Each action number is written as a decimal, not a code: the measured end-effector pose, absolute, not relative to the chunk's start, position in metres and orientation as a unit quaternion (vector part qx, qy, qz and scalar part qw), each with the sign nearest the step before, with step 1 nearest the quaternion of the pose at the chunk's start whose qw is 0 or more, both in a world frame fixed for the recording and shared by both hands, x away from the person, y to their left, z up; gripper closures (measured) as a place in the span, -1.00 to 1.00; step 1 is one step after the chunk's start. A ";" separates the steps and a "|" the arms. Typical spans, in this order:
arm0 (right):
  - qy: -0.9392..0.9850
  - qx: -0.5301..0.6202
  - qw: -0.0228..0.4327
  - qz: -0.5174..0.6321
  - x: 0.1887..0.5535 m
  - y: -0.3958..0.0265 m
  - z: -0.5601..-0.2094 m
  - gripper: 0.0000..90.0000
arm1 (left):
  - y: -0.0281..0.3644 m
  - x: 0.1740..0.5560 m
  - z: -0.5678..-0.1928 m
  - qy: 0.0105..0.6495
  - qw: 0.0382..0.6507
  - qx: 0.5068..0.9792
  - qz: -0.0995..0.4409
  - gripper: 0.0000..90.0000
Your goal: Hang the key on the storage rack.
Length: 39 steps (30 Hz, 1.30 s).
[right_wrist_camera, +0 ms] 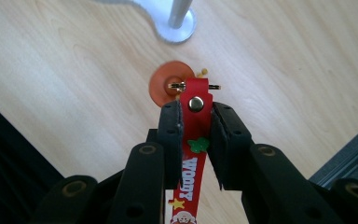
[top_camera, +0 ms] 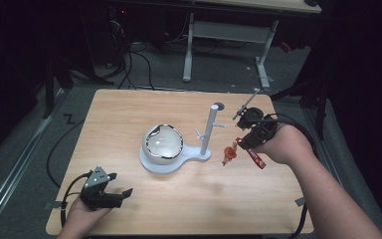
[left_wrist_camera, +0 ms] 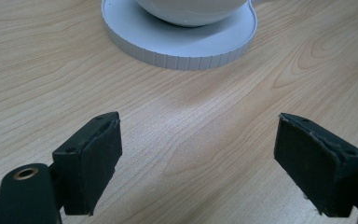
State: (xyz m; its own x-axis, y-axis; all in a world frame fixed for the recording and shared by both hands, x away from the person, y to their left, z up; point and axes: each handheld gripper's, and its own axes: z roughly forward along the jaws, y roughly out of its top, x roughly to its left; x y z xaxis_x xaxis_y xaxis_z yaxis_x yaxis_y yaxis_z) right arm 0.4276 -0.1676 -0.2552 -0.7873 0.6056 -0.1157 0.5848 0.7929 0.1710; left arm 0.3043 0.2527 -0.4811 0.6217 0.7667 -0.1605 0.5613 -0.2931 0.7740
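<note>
- Hanging job about half done: red keychain strap (right_wrist_camera: 195, 116) is picked up and off the table, not yet on the white stand (top_camera: 208, 130).
- Right gripper (top_camera: 243, 141) pinches the strap between its jaws; the orange charm (top_camera: 229, 154) dangles below, just right of the stand's pegs.
- Left gripper (top_camera: 117, 191) spread wide, holding nothing, near the stand base (left_wrist_camera: 182, 51).
- Left to do: hook it on a peg.
</note>
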 end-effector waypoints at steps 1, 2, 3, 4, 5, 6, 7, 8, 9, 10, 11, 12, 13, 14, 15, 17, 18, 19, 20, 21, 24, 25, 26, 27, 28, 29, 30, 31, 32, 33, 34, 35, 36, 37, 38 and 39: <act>0.942 0.319 0.087 0.065 0.432 -0.167 -0.251 0.67 | 0.253 0.304 -0.481 0.418 0.424 0.794 0.121 -0.65; 0.942 0.319 0.087 0.065 0.432 -0.167 -0.251 0.67 | 0.253 0.304 -0.481 0.418 0.424 0.794 0.121 -0.65; 0.941 0.320 0.088 0.065 0.433 -0.166 -0.249 0.67 | 0.253 0.304 -0.481 0.419 0.424 0.794 0.121 -0.65; 0.941 0.319 0.091 0.064 0.435 -0.166 -0.247 0.67 | 0.253 0.304 -0.481 0.419 0.424 0.794 0.121 -0.65; 0.940 0.322 0.094 0.064 0.437 -0.165 -0.245 0.67 | 0.253 0.304 -0.481 0.419 0.424 0.794 0.121 -0.65; 0.938 0.328 0.095 0.066 0.440 -0.163 -0.242 0.67 | 0.254 0.303 -0.481 0.419 0.424 0.793 0.122 -0.65; 0.938 0.328 0.095 0.066 0.440 -0.163 -0.242 0.67 | 0.254 0.303 -0.481 0.419 0.424 0.793 0.122 -0.65; 0.939 0.324 0.096 0.066 0.441 -0.162 -0.241 0.67 | 0.254 0.303 -0.480 0.419 0.424 0.793 0.122 -0.65; 0.938 0.325 0.097 0.067 0.443 -0.160 -0.240 0.67 | 0.254 0.303 -0.480 0.420 0.425 0.793 0.122 -0.65; 0.938 0.325 0.098 0.066 0.444 -0.158 -0.239 0.67 | 0.254 0.303 -0.480 0.420 0.426 0.792 0.122 -0.65; 0.938 0.326 0.099 0.068 0.445 -0.157 -0.238 0.67 | 0.255 0.302 -0.480 0.420 0.425 0.792 0.122 -0.65; 0.939 0.322 0.101 0.069 0.447 -0.155 -0.237 0.67 | 0.255 0.302 -0.480 0.420 0.426 0.792 0.122 -0.65; 0.940 0.320 0.101 0.071 0.449 -0.150 -0.235 0.67 | 0.256 0.303 -0.480 0.420 0.426 0.792 0.123 -0.65; 0.940 0.320 0.101 0.071 0.449 -0.150 -0.235 0.67 | 0.256 0.303 -0.480 0.420 0.426 0.792 0.123 -0.65; 0.940 0.319 0.101 0.071 0.449 -0.148 -0.235 0.67 | 0.256 0.303 -0.480 0.421 0.426 0.791 0.123 -0.65; 0.941 0.314 0.102 0.070 0.452 -0.143 -0.235 0.67 | 0.256 0.303 -0.480 0.420 0.426 0.792 0.123 -0.65; 0.941 0.316 0.103 0.067 0.453 -0.140 -0.236 0.67 | 0.256 0.303 -0.480 0.420 0.425 0.793 0.123 -0.65; 0.941 0.315 0.103 0.066 0.455 -0.138 -0.236 0.67 | 0.256 0.302 -0.480 0.420 0.425 0.792 0.123 -0.65; 0.941 0.316 0.101 0.068 0.458 -0.136 -0.237 0.67 | 0.256 0.302 -0.480 0.421 0.427 0.791 0.122 -0.65; 0.940 0.319 0.100 0.067 0.460 -0.134 -0.237 0.67 | 0.257 0.302 -0.480 0.422 0.428 0.790 0.123 -0.65; 0.940 0.319 0.098 0.063 0.466 -0.132 -0.238 0.67 | 0.258 0.302 -0.480 0.423 0.428 0.789 0.123 -0.65; 0.940 0.319 0.098 0.063 0.468 -0.132 -0.239 0.66 | 0.259 0.302 -0.480 0.424 0.428 0.789 0.123 -0.65; 0.940 0.320 0.099 0.064 0.470 -0.132 -0.239 0.66 | 0.259 0.302 -0.480 0.425 0.428 0.788 0.123 -0.65; 0.940 0.319 0.099 0.064 0.472 -0.133 -0.240 0.64 | 0.260 0.301 -0.480 0.425 0.428 0.788 0.124 -0.65; 0.938 0.325 0.100 0.068 0.473 -0.133 -0.240 0.61 | 0.260 0.301 -0.480 0.426 0.428 0.787 0.124 -0.65; 0.936 0.328 0.111 0.069 0.474 -0.133 -0.240 0.61 | 0.261 0.301 -0.480 0.426 0.429 0.787 0.124 -0.65; 0.935 0.331 0.110 0.071 0.474 -0.132 -0.240 0.61 | 0.261 0.301 -0.480 0.427 0.429 0.786 0.124 -0.65; 0.937 0.325 0.111 0.070 0.474 -0.132 -0.240 0.61 | 0.261 0.301 -0.480 0.427 0.429 0.786 0.124 -0.65; 0.937 0.324 0.111 0.068 0.473 -0.131 -0.240 0.61 | 0.261 0.301 -0.480 0.427 0.429 0.786 0.124 -0.65; 0.937 0.324 0.112 0.068 0.472 -0.130 -0.240 0.62 | 0.261 0.301 -0.480 0.427 0.429 0.786 0.124 -0.65; 0.937 0.323 0.114 0.069 0.471 -0.130 -0.240 0.61 | 0.260 0.301 -0.480 0.426 0.428 0.787 0.124 -0.65; 0.937 0.322 0.115 0.068 0.471 -0.130 -0.240 0.61 | 0.260 0.301 -0.480 0.425 0.428 0.788 0.124 -0.65; 0.937 0.324 0.114 0.068 0.470 -0.131 -0.240 0.61 | 0.259 0.301 -0.480 0.424 0.427 0.789 0.124 -0.65; 0.937 0.323 0.114 0.071 0.470 -0.132 -0.240 0.61 | 0.259 0.300 -0.480 0.424 0.427 0.789 0.124 -0.65; 0.936 0.326 0.117 0.070 0.470 -0.133 -0.239 0.59 | 0.259 0.300 -0.479 0.423 0.427 0.789 0.124 -0.65; 0.935 0.326 0.118 0.070 0.469 -0.134 -0.239 0.56 | 0.259 0.301 -0.479 0.424 0.427 0.789 0.124 -0.65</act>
